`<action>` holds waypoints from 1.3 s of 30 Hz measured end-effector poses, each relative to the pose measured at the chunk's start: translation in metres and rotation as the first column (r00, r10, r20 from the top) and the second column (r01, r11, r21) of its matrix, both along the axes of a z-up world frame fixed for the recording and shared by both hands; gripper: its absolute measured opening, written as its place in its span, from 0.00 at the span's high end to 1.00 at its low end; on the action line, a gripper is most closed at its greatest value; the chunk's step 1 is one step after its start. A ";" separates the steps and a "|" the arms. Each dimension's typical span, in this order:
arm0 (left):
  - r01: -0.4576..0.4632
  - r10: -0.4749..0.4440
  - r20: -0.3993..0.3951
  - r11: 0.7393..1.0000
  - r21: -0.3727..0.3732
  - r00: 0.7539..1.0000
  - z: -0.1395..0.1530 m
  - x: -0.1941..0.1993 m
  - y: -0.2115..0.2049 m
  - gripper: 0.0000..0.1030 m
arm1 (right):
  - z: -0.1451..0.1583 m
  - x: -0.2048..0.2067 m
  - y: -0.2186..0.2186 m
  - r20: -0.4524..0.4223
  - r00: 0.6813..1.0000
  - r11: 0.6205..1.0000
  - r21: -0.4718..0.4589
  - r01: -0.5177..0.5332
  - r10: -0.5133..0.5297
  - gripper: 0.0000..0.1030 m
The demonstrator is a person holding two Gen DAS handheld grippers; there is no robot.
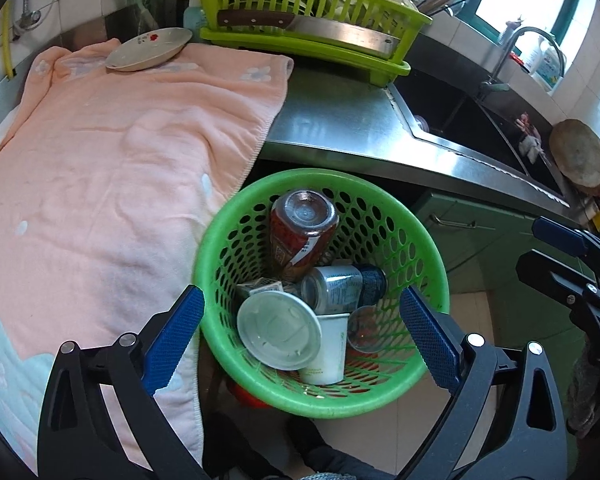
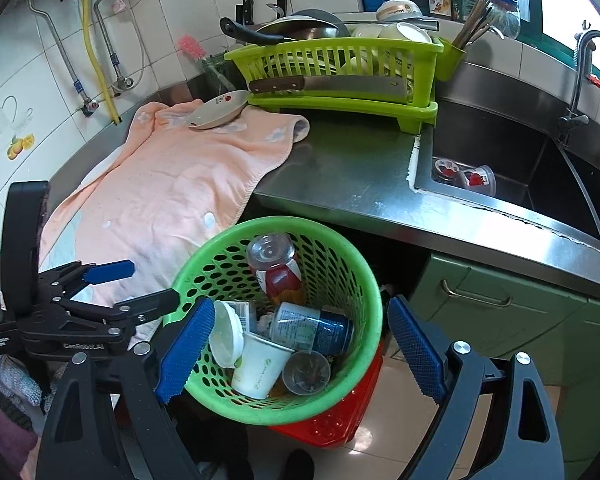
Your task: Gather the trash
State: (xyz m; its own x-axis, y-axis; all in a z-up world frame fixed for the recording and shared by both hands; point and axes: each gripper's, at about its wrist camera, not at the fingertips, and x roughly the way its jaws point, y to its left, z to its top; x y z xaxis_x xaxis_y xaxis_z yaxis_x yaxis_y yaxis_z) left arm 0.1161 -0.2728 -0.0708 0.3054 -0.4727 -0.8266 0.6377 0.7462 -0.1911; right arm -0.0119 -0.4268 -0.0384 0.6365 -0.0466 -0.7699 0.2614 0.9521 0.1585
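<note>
A green perforated basket (image 1: 416, 236) (image 2: 352, 280) sits below the counter edge. It holds a red-labelled bottle (image 1: 302, 236) (image 2: 278, 272), a silver-blue can (image 1: 342, 286) (image 2: 312, 326), a white paper cup (image 1: 328, 350) (image 2: 260, 364), a white lid (image 1: 278, 334) (image 2: 226, 332) and a clear plastic cup (image 2: 306, 372). My left gripper (image 1: 304, 338) is open and empty, fingers spread above the basket. My right gripper (image 2: 300, 354) is open and empty, also above the basket. The left gripper also shows in the right wrist view (image 2: 140, 286), and the right gripper in the left wrist view (image 1: 548, 254).
A pink towel (image 1: 120, 152) (image 2: 172, 184) covers the steel counter (image 1: 340, 120) (image 2: 360, 168), with a plate (image 1: 150, 48) at its far end. A green dish rack (image 2: 340, 76) with a cleaver stands behind. The sink (image 2: 492, 160) holds plastic cups (image 2: 466, 176). A red stool (image 2: 336, 412) sits under the basket.
</note>
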 end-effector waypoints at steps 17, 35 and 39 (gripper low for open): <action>-0.165 0.163 0.106 0.986 0.006 0.981 0.038 -0.009 0.089 0.06 | 0.010 0.015 0.053 0.016 0.997 0.998 0.003 -0.069 0.069 0.16; -0.274 0.267 0.226 0.962 0.001 0.937 0.075 -0.028 0.178 0.06 | 0.024 0.011 0.118 0.045 0.996 0.997 0.019 -0.074 0.073 0.12; -0.293 0.286 0.241 0.956 -0.007 0.927 0.078 -0.030 0.196 0.06 | 0.027 0.008 0.131 0.049 0.997 0.998 0.017 -0.063 0.062 0.11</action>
